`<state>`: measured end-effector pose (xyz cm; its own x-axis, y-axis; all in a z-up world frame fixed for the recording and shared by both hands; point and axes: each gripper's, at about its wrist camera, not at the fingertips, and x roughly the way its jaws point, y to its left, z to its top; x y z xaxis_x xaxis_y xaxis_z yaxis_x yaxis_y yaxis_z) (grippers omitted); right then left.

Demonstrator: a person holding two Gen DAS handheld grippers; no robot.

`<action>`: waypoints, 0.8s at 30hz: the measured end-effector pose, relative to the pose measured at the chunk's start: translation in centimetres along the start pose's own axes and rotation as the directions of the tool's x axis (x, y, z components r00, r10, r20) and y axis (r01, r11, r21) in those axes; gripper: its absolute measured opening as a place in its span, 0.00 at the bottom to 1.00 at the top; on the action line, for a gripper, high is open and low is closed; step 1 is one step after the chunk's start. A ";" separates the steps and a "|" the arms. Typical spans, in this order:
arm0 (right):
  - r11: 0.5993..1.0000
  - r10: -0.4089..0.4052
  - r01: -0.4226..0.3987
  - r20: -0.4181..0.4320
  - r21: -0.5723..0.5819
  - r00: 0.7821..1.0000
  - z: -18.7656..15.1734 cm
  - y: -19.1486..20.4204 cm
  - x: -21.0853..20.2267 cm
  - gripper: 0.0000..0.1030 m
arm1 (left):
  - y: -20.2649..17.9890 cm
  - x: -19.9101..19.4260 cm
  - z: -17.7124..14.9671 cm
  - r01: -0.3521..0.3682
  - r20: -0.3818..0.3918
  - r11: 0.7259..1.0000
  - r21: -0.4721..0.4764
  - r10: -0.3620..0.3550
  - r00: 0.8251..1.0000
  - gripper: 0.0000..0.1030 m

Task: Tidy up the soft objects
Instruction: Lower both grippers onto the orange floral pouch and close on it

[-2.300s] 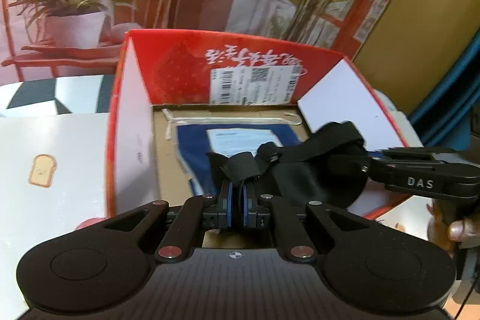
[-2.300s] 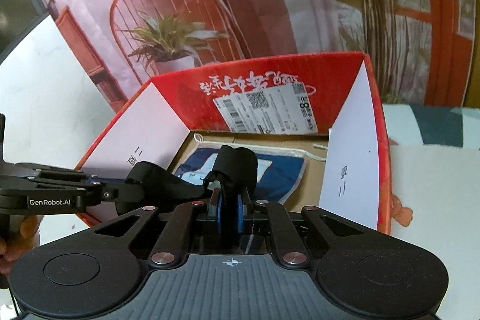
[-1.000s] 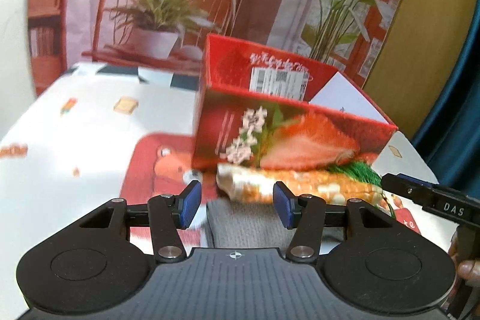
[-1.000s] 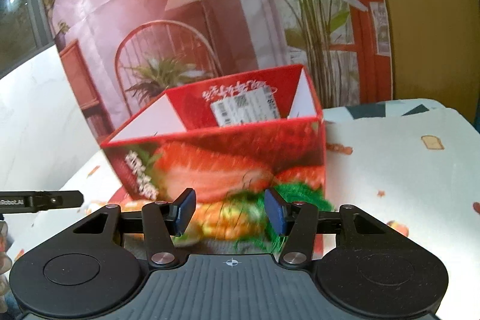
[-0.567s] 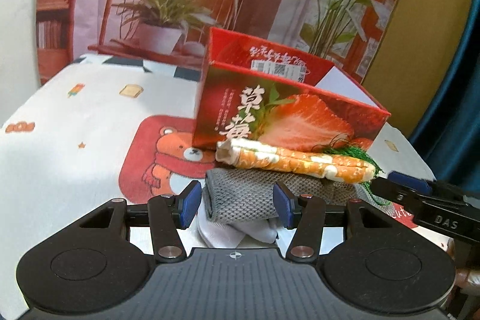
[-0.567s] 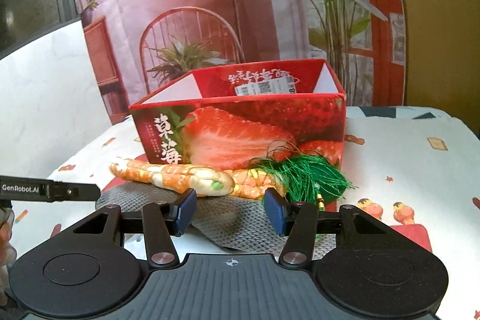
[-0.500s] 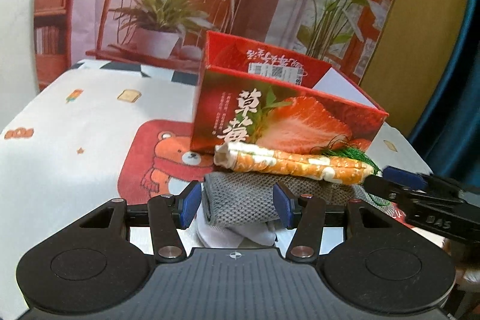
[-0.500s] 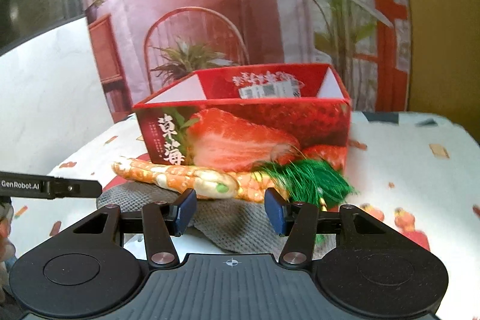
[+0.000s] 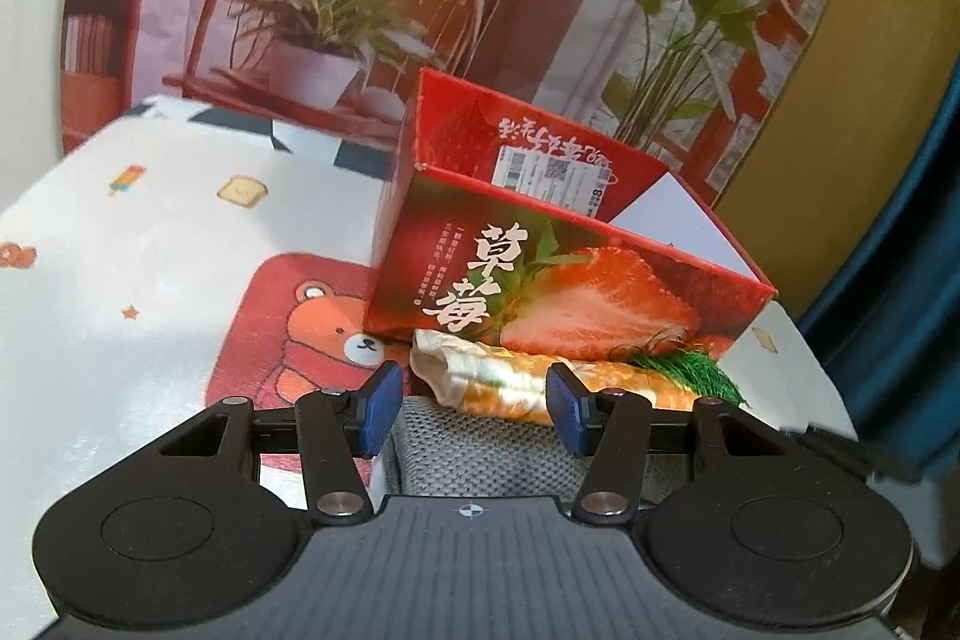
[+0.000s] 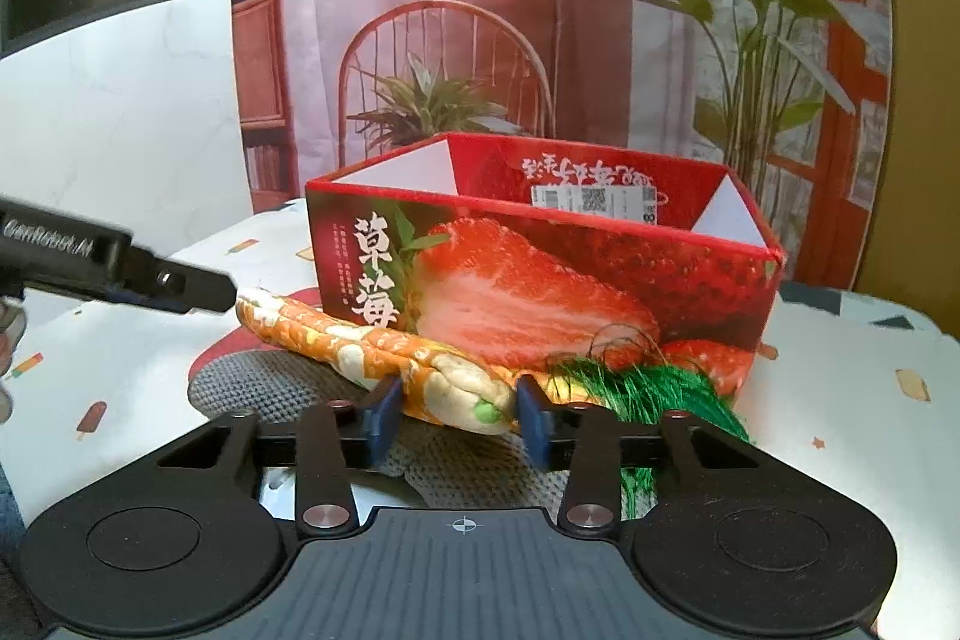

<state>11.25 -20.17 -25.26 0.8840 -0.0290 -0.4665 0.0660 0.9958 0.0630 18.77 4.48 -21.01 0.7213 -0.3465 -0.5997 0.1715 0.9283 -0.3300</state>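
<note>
A red strawberry box (image 9: 564, 274) (image 10: 540, 274) stands open on the table. In front of it lies an orange-and-white patterned cloth roll (image 9: 498, 385) (image 10: 384, 346) with a green tassel (image 9: 690, 370) (image 10: 648, 388), on top of a grey knitted cloth (image 9: 480, 454) (image 10: 288, 382). My left gripper (image 9: 471, 406) is open, its blue pads either side of the roll's left end. My right gripper (image 10: 456, 415) is open around the roll's rounded fold. The left gripper's finger (image 10: 120, 274) shows at the left of the right wrist view.
The tablecloth (image 9: 150, 280) is white with small prints and a red bear patch (image 9: 312, 334). A printed backdrop with a chair and plants (image 10: 444, 58) hangs behind the table. A blue curtain (image 9: 900, 310) is at the right.
Both grippers let go of the black item in the box, drew back, and now have come down and forward to the patterned roll, jaws open around it.
</note>
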 end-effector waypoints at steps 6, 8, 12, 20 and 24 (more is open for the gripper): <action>0.999 0.032 -0.032 -0.025 0.000 0.999 -1.4 -0.1 -0.6 0.23 | 0.6 2.0 0.3 0.001 -0.062 0.999 -0.053 -0.004 0.998 0.53; 0.999 0.044 -0.043 -0.038 0.016 0.998 -1.8 -0.3 -0.8 0.22 | 0.6 2.7 0.3 0.009 -0.083 0.998 -0.067 -0.015 0.996 0.53; 0.997 0.065 -0.062 -0.061 0.045 0.996 -2.4 -0.5 -1.1 0.22 | 0.1 4.1 0.6 0.022 -0.114 0.997 -0.076 -0.031 0.993 0.52; 0.994 0.088 -0.082 -0.075 0.073 0.993 -2.8 -0.7 -1.1 0.22 | -1.7 4.1 -0.2 -0.016 -0.082 0.998 0.064 0.021 0.996 0.15; 0.989 0.109 -0.099 -0.081 0.109 0.991 -2.9 -1.1 -1.1 0.23 | -1.3 2.8 -0.6 -0.001 -0.065 0.998 0.057 0.005 0.998 0.12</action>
<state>8.87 -20.93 -27.34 0.8454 0.0863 -0.5271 0.0276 0.9785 0.2045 20.15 2.23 -22.74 0.6769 -0.3500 -0.6476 0.2086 0.9349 -0.2872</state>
